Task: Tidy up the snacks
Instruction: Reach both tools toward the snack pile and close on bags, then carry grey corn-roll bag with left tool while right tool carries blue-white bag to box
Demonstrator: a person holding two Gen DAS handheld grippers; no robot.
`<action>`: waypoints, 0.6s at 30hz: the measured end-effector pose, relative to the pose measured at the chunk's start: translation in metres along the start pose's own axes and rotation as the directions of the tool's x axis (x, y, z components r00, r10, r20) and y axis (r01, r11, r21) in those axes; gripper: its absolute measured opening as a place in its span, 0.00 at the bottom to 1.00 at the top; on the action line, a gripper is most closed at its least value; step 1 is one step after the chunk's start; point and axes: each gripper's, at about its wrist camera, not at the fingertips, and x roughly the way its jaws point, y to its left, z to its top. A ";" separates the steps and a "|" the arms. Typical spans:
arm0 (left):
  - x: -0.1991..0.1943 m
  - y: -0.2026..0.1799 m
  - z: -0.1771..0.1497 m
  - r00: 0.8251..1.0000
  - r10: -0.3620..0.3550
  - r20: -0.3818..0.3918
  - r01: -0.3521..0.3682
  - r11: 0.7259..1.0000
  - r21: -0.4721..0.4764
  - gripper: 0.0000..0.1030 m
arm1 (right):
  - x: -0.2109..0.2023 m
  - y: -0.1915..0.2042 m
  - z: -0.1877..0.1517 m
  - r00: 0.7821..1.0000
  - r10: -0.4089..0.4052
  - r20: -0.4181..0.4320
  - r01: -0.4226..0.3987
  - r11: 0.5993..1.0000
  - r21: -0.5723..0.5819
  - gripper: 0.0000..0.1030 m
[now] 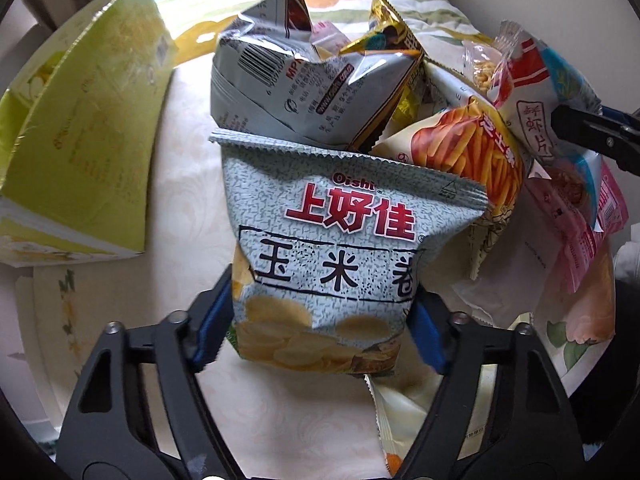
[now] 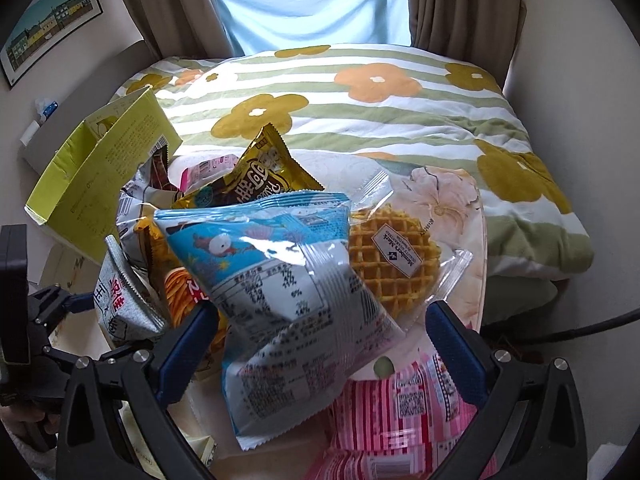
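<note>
A pile of snack bags lies on a cream floral cloth. My left gripper [image 1: 320, 328] is shut on the grey Oishi corn-roll bag [image 1: 336, 256], squeezing its lower part; that bag also shows in the right wrist view [image 2: 120, 304]. My right gripper [image 2: 320, 340] stands with its jaws wide around the blue-and-grey shrimp-chip bag [image 2: 288, 292], its blue pads apart from the bag's sides. The right gripper's fingertip [image 1: 592, 136] shows at the right edge of the left wrist view. Behind lie a silver bag [image 1: 296, 84], a fries bag [image 1: 472, 152] and a gold bag [image 2: 256, 180].
An open yellow-green cardboard box [image 1: 80, 132] stands at the left, also in the right wrist view [image 2: 96, 176]. A wrapped waffle [image 2: 396, 256] and pink striped packs [image 2: 400, 408] lie to the right. A flowered striped quilt [image 2: 360, 108] lies behind, curtains beyond.
</note>
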 end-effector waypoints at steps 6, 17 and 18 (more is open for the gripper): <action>0.005 -0.001 0.008 1.000 -0.009 0.004 0.009 1.000 0.013 0.60 | 0.014 0.000 0.006 0.999 0.035 -0.018 -0.035 0.999 -0.026 1.00; -0.005 -0.014 0.004 1.000 0.007 0.029 -0.008 1.000 0.025 0.53 | 0.018 0.001 0.005 0.997 0.077 -0.026 -0.077 0.997 -0.030 0.72; -0.006 -0.014 0.004 0.999 0.008 0.034 -0.009 1.000 0.021 0.53 | 0.016 0.002 0.004 0.997 0.076 -0.020 -0.077 0.997 -0.032 0.71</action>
